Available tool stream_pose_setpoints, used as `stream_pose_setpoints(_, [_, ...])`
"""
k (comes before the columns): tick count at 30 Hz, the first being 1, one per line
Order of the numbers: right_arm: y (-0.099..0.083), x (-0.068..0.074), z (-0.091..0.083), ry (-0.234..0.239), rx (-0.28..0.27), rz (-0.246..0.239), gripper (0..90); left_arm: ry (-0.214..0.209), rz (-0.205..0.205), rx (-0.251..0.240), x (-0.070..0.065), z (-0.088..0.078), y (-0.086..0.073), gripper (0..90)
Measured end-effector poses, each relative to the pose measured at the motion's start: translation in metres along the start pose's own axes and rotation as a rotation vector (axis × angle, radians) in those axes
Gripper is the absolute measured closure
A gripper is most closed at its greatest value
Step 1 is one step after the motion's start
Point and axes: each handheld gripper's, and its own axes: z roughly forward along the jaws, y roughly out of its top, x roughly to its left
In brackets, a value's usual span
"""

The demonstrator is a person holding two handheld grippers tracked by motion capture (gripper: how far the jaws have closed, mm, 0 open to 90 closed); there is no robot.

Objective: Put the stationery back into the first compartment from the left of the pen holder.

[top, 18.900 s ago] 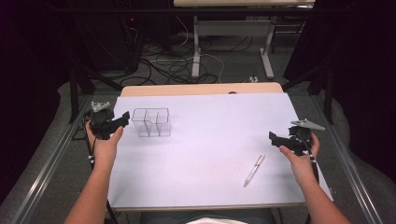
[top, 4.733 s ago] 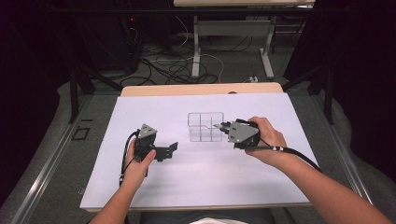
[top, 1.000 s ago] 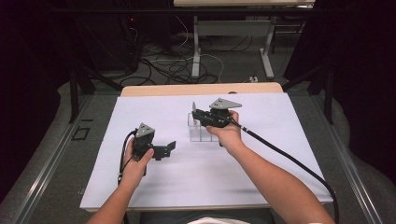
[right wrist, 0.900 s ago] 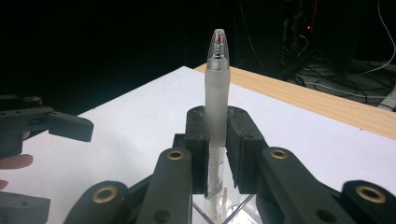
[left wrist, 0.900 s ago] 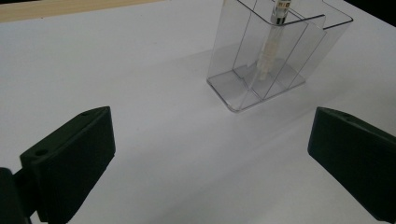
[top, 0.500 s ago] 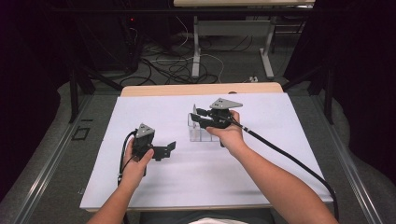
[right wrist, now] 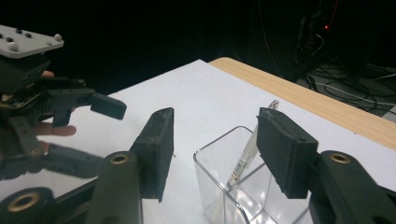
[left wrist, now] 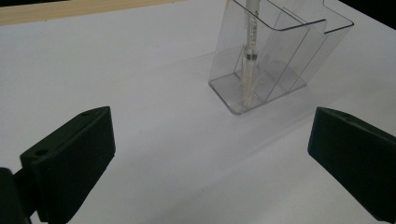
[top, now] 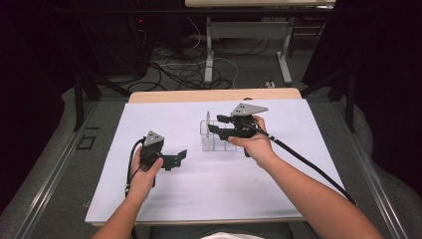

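Clear organizer [left wrist: 280, 56]; white pen [left wrist: 249, 56] (black-banded)

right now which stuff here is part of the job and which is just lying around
Likely part of the job:
- pen, standing in an end compartment of the organizer
- clear organizer
- right gripper, open, over the organizer
- left gripper, open, apart from it

Just lying about:
- cables on the floor beyond the table
- far table's legs

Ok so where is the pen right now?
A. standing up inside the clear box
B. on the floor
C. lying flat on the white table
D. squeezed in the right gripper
A: the pen stands upright in an end compartment of the clear box, and the right gripper beside it is open.
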Motion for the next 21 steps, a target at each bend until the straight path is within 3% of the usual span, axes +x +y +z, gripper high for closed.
stream_pose_setpoints(7, [0.013, 0.003, -0.021, -0.009, 0.016, -0.021, 32.9, 0.007, -0.007, -0.012, 0.001, -0.001, 0.0, 0.7])
stream_pose_setpoints(12, [0.017, 0.003, -0.036, -0.053, 0.085, -0.054, 27.7, 0.009, -0.01, -0.01, 0.002, -0.002, 0.0, 0.7])
stream_pose_setpoints(17, [0.016, -0.001, -0.054, -0.112, 0.052, -0.05, 27.5, 0.014, -0.016, -0.009, 0.004, -0.004, 0.0, 0.7])
stream_pose_setpoints(21, [0.014, -0.006, -0.068, -0.165, 0.05, -0.042, 19.8, 0.022, -0.024, -0.015, 0.006, -0.004, 0.0, 0.7])
